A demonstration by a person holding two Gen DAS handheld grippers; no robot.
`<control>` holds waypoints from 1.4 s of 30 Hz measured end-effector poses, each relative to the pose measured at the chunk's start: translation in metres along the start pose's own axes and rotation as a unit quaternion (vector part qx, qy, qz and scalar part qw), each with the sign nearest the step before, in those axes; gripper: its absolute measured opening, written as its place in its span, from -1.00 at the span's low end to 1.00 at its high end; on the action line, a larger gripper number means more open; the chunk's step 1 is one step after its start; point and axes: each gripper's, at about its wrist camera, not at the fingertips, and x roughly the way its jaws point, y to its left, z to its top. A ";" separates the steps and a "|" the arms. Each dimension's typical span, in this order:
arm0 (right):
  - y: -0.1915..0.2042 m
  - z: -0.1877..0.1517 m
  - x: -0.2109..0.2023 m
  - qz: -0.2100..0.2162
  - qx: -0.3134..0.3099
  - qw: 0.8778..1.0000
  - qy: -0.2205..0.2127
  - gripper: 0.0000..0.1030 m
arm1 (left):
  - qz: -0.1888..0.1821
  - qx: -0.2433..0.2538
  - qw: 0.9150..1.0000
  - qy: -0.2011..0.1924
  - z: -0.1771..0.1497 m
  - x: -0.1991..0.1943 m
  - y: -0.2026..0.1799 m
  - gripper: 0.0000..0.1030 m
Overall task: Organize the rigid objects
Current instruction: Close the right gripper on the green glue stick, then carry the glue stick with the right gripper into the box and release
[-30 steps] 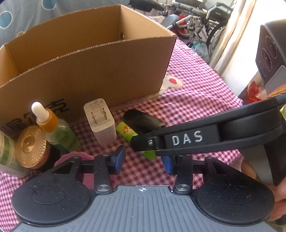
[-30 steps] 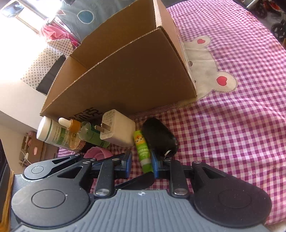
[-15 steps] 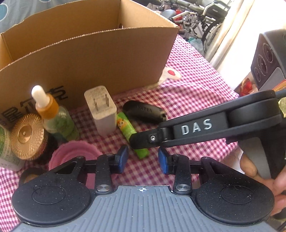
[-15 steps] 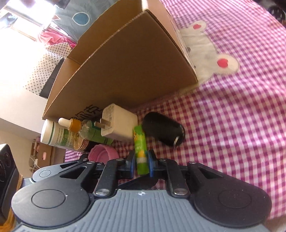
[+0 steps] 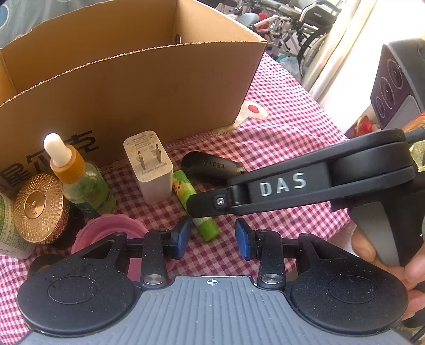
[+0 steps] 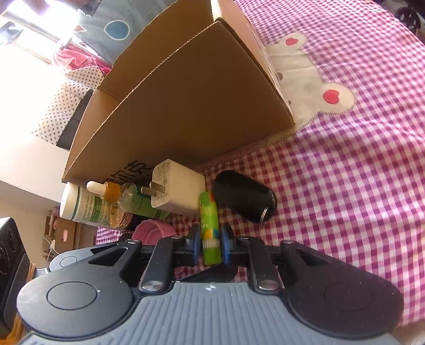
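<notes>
A green stick tube (image 6: 209,228) lies on the checked cloth; my right gripper (image 6: 209,242) is shut on its near end. The tube also shows in the left wrist view (image 5: 196,207), partly under the right gripper's arm (image 5: 292,185). My left gripper (image 5: 212,236) is open and empty just in front of the tube. A white charger plug (image 5: 148,164), a black key fob (image 5: 209,165), a dropper bottle (image 5: 77,180), a gold-lidded jar (image 5: 37,207) and a pink cup (image 5: 111,233) stand beside it. An open cardboard box (image 5: 127,87) stands behind them.
A white and green bottle (image 6: 82,207) lies at the far left of the row. The checked cloth with a bear patch (image 6: 318,87) stretches to the right of the box. Bicycles (image 5: 292,24) and a black appliance (image 5: 398,85) stand beyond the table's edge.
My right gripper closed on the green tube, which was between open jaws one second ago. The left gripper pulled back and narrowed slightly but stays open.
</notes>
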 end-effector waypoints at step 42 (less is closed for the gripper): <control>0.084 0.026 -0.085 0.097 -0.070 0.983 -0.141 -0.67 | 0.073 0.044 0.986 -0.141 0.051 -0.118 -0.001 -0.54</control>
